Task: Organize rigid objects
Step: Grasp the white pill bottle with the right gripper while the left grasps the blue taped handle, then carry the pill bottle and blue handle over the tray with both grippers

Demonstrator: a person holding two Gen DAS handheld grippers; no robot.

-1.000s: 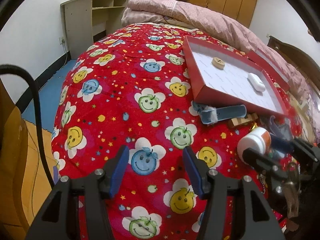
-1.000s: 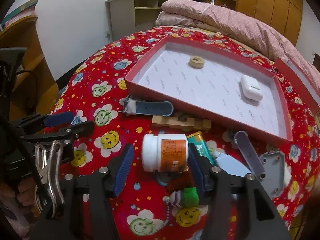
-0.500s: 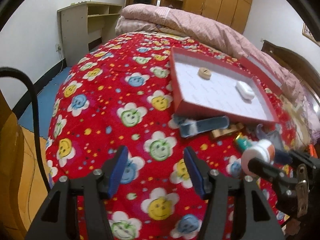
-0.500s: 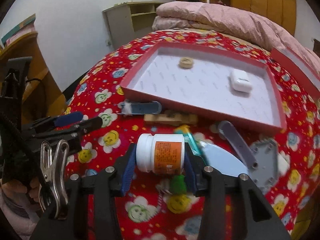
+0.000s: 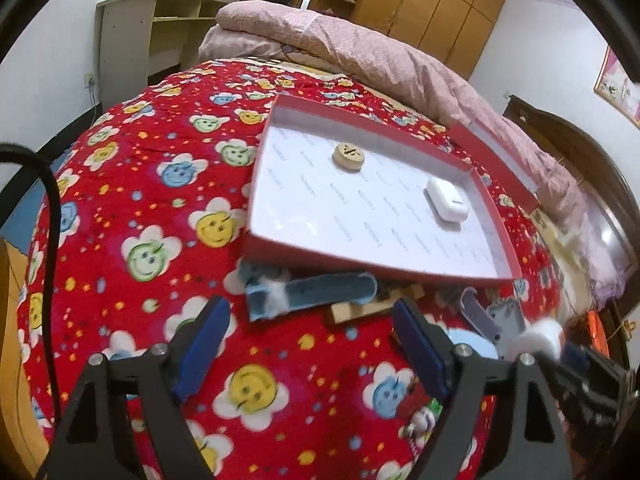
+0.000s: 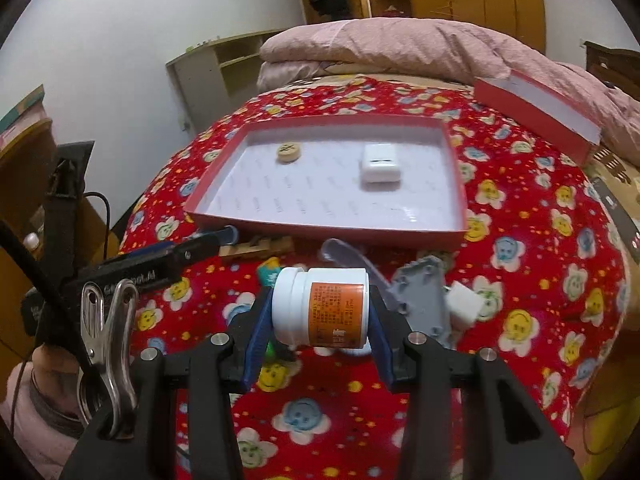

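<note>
My right gripper (image 6: 318, 314) is shut on a white pill bottle (image 6: 332, 308) with an orange label, held sideways above the red flowered bedspread. Beyond it lies the shallow red box (image 6: 320, 228), holding a round wooden disc (image 6: 289, 151) and a white earbud case (image 6: 380, 164). My left gripper (image 5: 310, 332) hovers low over the bedspread with its jaws opening wide and nothing between the pads. Just ahead of it lie a blue-grey strap (image 5: 320, 292) and a wooden clothespin (image 5: 372, 308), against the red box (image 5: 360, 256). The bottle (image 5: 538, 340) shows blurred at the right.
A grey plate (image 6: 424, 296), a grey clip and small toys lie near the box's front. The box lid (image 6: 536, 108) rests at the far right by a pink quilt (image 6: 400, 48). The bed's edge drops off to the left, toward a shelf unit (image 5: 132, 40).
The right jaws closed on the pill bottle and carried it up and forward, toward the box. The left gripper moved forward toward the strap and its jaws spread wider.
</note>
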